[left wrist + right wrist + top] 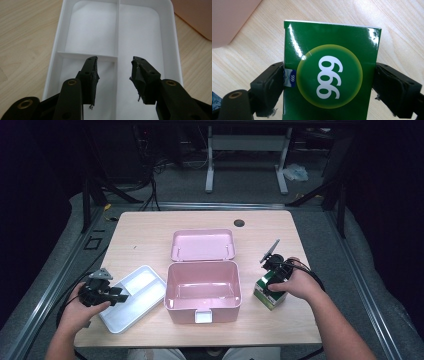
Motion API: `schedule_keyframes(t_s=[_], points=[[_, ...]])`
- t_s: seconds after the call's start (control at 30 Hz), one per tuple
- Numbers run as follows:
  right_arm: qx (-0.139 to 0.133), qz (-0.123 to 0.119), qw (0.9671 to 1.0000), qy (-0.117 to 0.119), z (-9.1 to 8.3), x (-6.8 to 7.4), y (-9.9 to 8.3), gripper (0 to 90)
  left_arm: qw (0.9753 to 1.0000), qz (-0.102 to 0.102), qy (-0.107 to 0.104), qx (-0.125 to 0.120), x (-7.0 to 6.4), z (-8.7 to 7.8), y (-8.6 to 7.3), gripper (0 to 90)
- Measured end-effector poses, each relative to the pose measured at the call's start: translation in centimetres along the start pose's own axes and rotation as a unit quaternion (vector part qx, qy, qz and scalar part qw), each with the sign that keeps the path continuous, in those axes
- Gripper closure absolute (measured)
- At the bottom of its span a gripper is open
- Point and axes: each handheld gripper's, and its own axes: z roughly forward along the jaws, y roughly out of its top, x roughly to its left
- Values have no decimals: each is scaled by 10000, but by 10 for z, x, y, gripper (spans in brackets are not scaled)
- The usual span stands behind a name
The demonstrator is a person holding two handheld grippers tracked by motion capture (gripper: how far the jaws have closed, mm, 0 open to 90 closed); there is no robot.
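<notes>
High view: the right gripper (274, 270), at right of centre, has the green box (267, 295) just right of the open pink case (202, 292). It looks like a pickup under way; next comes a lift over the case wall. The left gripper (112, 294) hovers over the white tray (145, 285), lower left.

Left gripper view: jaws spread, empty, above the tray (175, 50).

Right gripper view: jaws pinch the box (329, 75) by its sides at mid-frame.
</notes>
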Motion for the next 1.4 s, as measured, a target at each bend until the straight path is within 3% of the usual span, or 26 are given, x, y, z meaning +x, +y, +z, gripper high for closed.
schedule_keyframes(t_s=[0.4, 0.43, 0.47, 0.5, 0.53, 0.57, 0.6, 0.63, 0.77, 0.8, 0.87, 0.9, 1.2, 1.4], points=[[5, -173, 9998, -132, -5, 2, 0, 160, 10000, 19, 4, 11, 1, 0, 0, 563], [-16, -210, 9997, -145, -10, 3, 0, 216, 10000, 22, 3, 12, 1, 0, 0, 563], [-16, -210, 9997, -145, -10, 3, 0, 216, 10000, 22, 3, 12, 1, 0, 0, 563], [-360, -238, 9989, 155, -23, 3, 0, 523, 10000, 7, 2, 24, 1, 0, 0, 563], [-360, -238, 9989, 155, -23, 3, 0, 523, 10000, 7, 2, 24, 1, 0, 0, 563], [-499, -189, 9981, 306, -29, 2, 0, 526, 10000, 8, -3, 28, 0, 0, 0, 563], [-670, -171, 9972, 301, -39, 3, 2, 480, 10000, 39, -2, 35, 0, 0, 0, 563], [-670, -171, 9972, 301, -39, 3, 2, 480, 10000, 39, -2, 35, 0, 0, 0, 563], [-419, -104, 9991, 44, -33, 3, 3, 275, 10000, 28, -12, -8, 0, -1, 0, 563], [-289, -15, 9996, 17, -25, 2, 3, 133, 10000, 38, 1, 0, 1, -1, -1, 563], [-189, 0, 9998, -58, -20, 1, 3, 113, 10000, 25, 5, 16, 2, -1, -1, 563], [-120, 27, 9998, -165, -14, 1, 3, 52, 10000, -21, -10, 14, 1, 0, -1, 563], [46, 171, 9998, -26, -2, -3, 5, 39, 10000, -34, -4, 7, 1, 0, -1, 563], [54, 252, 9996, 72, 8, -5, 5, 105, 10000, -1, 11, 11, 2, 0, -2, 563]])
